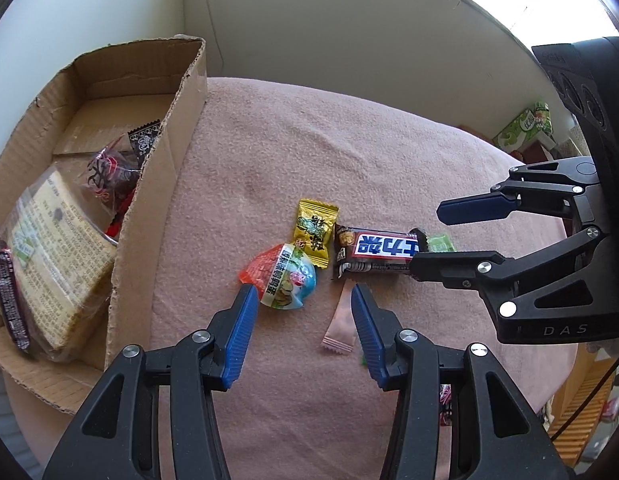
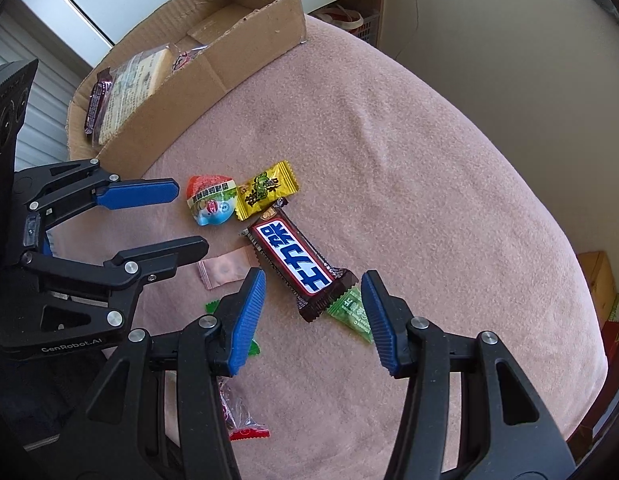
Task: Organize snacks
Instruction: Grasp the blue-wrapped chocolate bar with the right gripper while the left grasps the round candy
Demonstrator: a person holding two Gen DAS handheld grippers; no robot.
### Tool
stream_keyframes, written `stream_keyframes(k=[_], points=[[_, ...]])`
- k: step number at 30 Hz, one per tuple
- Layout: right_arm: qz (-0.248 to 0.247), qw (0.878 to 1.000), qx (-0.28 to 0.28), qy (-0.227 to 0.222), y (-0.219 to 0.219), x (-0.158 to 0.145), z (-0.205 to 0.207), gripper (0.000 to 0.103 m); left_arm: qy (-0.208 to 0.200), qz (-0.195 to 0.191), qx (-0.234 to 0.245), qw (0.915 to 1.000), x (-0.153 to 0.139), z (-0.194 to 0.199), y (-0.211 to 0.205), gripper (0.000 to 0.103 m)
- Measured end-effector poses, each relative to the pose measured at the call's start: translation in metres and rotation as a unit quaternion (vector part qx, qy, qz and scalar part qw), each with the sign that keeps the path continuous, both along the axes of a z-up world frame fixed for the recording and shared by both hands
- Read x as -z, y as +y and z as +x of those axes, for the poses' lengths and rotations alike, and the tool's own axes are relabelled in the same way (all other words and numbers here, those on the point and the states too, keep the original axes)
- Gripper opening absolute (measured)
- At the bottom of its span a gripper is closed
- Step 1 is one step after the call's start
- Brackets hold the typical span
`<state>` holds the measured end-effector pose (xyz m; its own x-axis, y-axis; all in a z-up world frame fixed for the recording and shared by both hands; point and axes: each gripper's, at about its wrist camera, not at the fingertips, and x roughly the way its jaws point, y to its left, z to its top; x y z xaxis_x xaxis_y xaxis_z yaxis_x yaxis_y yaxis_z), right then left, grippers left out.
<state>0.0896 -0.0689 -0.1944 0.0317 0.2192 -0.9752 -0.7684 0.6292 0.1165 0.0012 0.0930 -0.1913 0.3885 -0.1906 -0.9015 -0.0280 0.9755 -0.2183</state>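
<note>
Snacks lie on a pink cloth: a brown chocolate bar (image 1: 373, 254) (image 2: 297, 266), a yellow candy (image 1: 314, 232) (image 2: 265, 191), a round red-and-blue snack (image 1: 283, 282) (image 2: 211, 200), a pink sachet (image 1: 341, 320) (image 2: 225, 270) and a green candy (image 1: 441, 243) (image 2: 351, 314). My left gripper (image 1: 303, 292) (image 2: 191, 218) is open and empty, just before the round snack and sachet. My right gripper (image 2: 313, 280) (image 1: 425, 236) is open and empty, its fingers either side of the bar's near end.
A cardboard box (image 1: 149, 200) (image 2: 213, 76) stands at the left on the cloth and holds a cracker pack (image 1: 57, 256) (image 2: 129, 88) and small wrapped snacks. A red wrapped candy (image 2: 241, 420) lies under the right gripper. Shelves with boxes (image 1: 525, 128) stand beyond the table.
</note>
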Motion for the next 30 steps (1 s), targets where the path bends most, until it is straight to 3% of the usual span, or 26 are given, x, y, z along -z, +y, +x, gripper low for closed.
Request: stream_keyframes(k=[17,19,24,30], points=[[-0.005,0.999,-0.053,0.01,0.032,0.033,0.006,0.052,0.004,0.028,-0.026,0.9993,0.031,0.01,-0.012,0.044],[-0.004,0.999,-0.052,0.014,0.035,0.036,0.006,0.047,0.003,0.03,-0.028,0.9992,0.034,0.012,-0.016,0.037],[-0.011,0.998,-0.059,0.019,0.042,0.043,-0.001,0.035,-0.002,0.028,-0.031,0.9991,0.037,0.012,-0.017,0.029],[-0.006,0.999,-0.049,0.022,0.038,0.043,-0.002,0.03,-0.007,0.017,-0.034,0.9992,0.035,0.008,-0.012,0.028]])
